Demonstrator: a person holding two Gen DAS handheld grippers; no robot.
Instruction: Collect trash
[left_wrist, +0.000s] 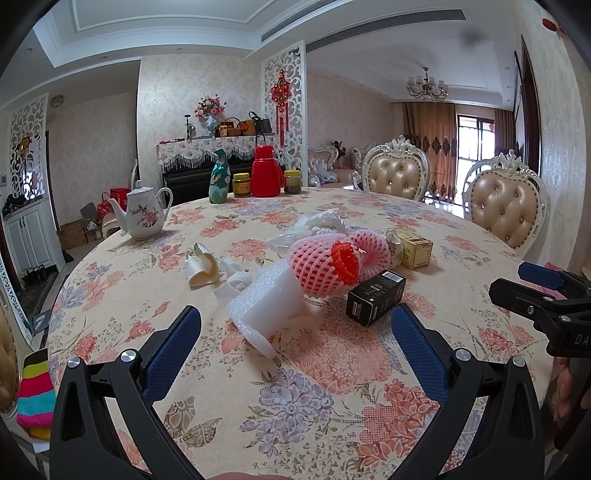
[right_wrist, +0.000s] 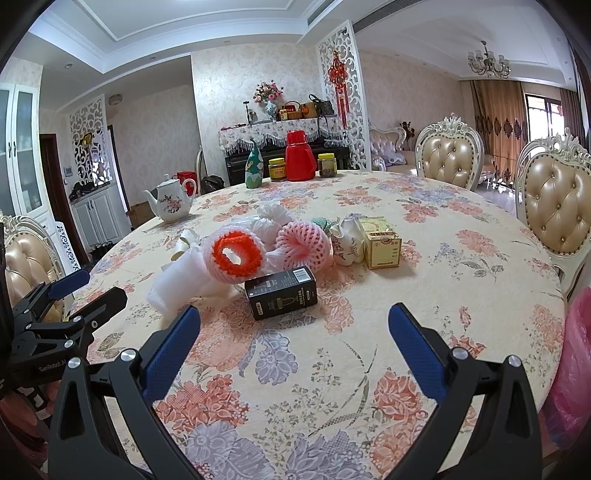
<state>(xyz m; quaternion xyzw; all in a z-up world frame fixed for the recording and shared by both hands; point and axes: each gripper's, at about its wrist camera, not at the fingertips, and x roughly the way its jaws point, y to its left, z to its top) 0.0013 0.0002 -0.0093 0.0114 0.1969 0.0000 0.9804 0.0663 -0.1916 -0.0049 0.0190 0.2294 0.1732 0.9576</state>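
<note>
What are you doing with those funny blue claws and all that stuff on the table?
Cleaning up trash. A person holds two grippers, the left gripper and right gripper, both open and empty above the flowery tablecloth. The pile waits untouched: a black box, foam fruit nets, a white foam sheet and a yellow box.

A glossy black cardboard box (right_wrist: 281, 292) lies on the matt floral cloth-covered table (right_wrist: 461, 280), by soft pink foam fruit netting (right_wrist: 303, 245) and ridged white foam sheet (left_wrist: 264, 308); a shiny porcelain teapot (left_wrist: 142, 214) sits upper left.
</note>
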